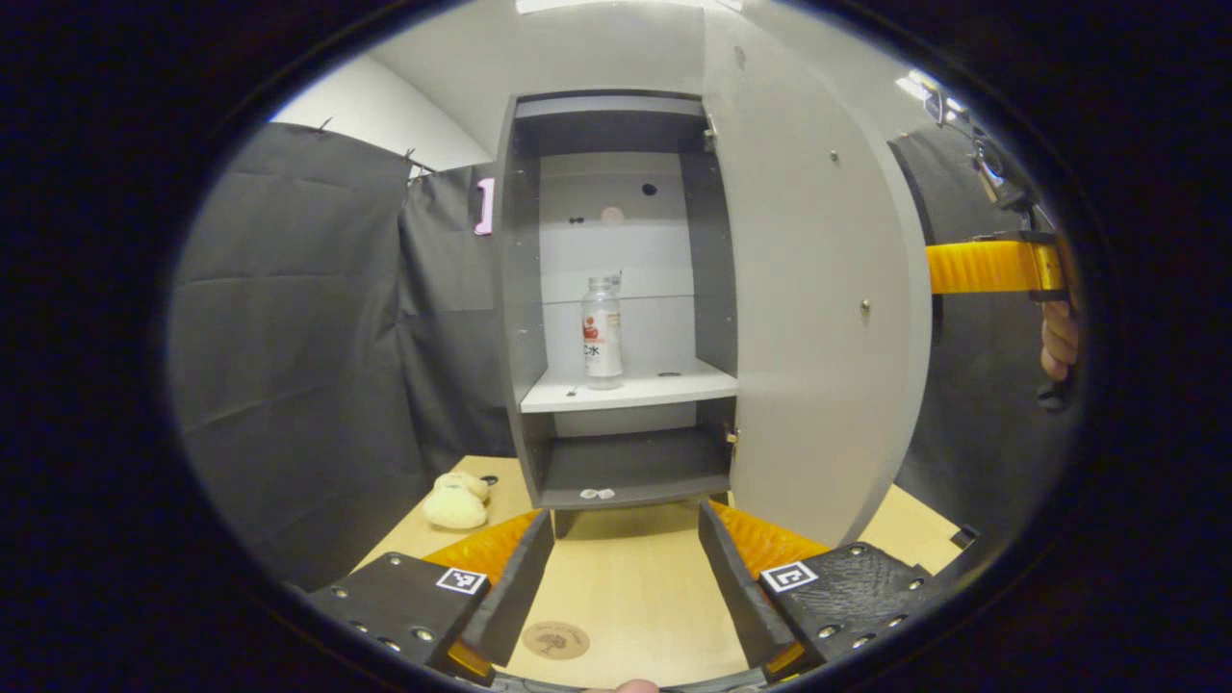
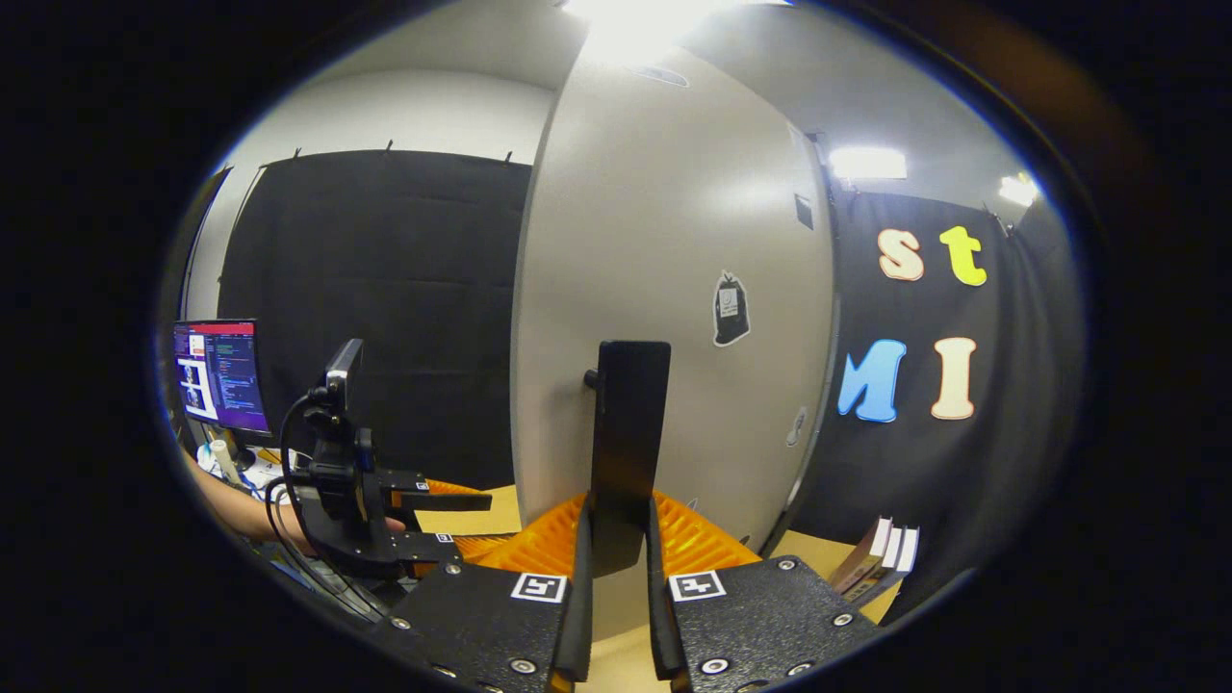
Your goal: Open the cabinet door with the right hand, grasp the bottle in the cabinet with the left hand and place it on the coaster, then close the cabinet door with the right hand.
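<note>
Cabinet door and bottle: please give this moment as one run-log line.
cabinet door: open | bottle: upright on shelf | left gripper: open | right gripper: shut on door handle

The table [image 1: 635,587] carries cabinet [image 1: 616,289], coaster [image 1: 555,639] and plush toy [image 1: 457,500].

Bottle [image 1: 602,332] label unreadable (too small); books [image 2: 874,556] cut off.

The cabinet [image 1: 616,308] stands open at the front — its door [image 1: 818,318] is swung out to the right of the opening. On the white shelf [image 1: 630,390] only the bottle [image 1: 602,332] stands, with bare shelf either side. Left of the cabinet a plush toy [image 1: 457,500] lies on the table [image 1: 626,587] — well off the approach.
</note>
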The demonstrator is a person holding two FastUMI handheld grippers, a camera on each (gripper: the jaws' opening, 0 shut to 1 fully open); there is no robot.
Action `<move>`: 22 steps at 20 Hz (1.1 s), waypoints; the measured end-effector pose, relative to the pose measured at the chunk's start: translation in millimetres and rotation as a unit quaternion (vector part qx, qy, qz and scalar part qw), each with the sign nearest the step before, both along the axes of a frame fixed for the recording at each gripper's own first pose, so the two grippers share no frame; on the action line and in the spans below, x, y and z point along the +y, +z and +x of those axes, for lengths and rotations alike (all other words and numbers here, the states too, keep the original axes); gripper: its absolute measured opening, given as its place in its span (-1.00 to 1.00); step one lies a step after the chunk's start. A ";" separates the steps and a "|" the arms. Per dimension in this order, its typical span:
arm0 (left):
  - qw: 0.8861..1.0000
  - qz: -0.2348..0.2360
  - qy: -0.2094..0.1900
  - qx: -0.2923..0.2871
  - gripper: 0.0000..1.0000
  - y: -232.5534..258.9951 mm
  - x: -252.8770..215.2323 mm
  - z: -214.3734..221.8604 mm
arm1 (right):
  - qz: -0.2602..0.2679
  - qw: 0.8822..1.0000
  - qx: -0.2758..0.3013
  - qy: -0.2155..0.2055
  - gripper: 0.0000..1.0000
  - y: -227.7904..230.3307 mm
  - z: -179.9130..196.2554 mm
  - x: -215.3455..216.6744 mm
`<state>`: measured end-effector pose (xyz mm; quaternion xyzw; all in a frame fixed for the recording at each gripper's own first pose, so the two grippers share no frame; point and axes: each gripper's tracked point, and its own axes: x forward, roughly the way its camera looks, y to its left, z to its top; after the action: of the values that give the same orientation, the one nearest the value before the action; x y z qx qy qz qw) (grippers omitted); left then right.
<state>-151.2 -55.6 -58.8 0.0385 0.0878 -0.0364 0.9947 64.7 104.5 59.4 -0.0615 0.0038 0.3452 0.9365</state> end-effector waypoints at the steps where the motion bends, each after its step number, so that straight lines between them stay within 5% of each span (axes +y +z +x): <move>1: 1.000 -0.002 -0.005 0.001 0.75 -0.9 -8.3 0.1 | 0.001 1.000 -0.005 -0.011 -0.51 0.8 0.3 -2.4; 4: 1.000 -0.023 -0.010 0.005 0.87 -9.2 -23.9 0.0 | 0.010 0.999 -0.017 -0.042 -0.51 1.5 6.4 -7.1; 5: 1.000 -0.026 -0.012 0.009 0.75 -13.9 -27.2 -0.2 | 0.014 0.998 -0.018 -0.052 -0.51 2.0 7.5 -8.6; 9: 0.999 -0.022 -0.024 0.025 0.87 -27.0 -35.7 0.1 | 0.014 0.993 -0.030 -0.112 -0.51 1.7 12.5 -21.4; 11: 0.999 -0.023 -0.023 0.022 0.75 -27.1 -36.2 4.8 | 0.021 0.988 -0.032 -0.151 -0.52 4.9 12.7 -32.9; 12: 0.999 -0.023 -0.016 0.018 0.87 -25.8 -33.2 7.3 | 0.030 0.987 -0.026 -0.154 -0.52 4.3 9.5 -35.3; 16: 0.998 -0.002 0.059 -0.036 0.75 0.5 -7.0 22.1 | 0.035 0.988 -0.020 -0.147 -0.57 0.2 7.3 -34.3; 18: 0.995 -0.008 0.078 -0.057 0.87 12.6 -0.8 31.8 | 0.024 0.987 -0.030 -0.157 -0.40 -2.0 4.5 -39.4; 21: 0.994 -0.009 0.083 -0.069 0.75 26.7 0.6 51.5 | 0.024 0.988 -0.028 -0.151 -0.33 -6.9 -5.8 -42.7; 22: 0.994 -0.005 0.080 -0.071 0.75 30.5 -1.2 59.1 | 0.021 0.988 -0.023 -0.153 -0.14 -11.1 -7.0 -48.4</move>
<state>-92.1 -56.8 -28.4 0.0285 0.0199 0.0458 0.9983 57.7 56.1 48.2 -0.0490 -0.0156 0.1966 0.9791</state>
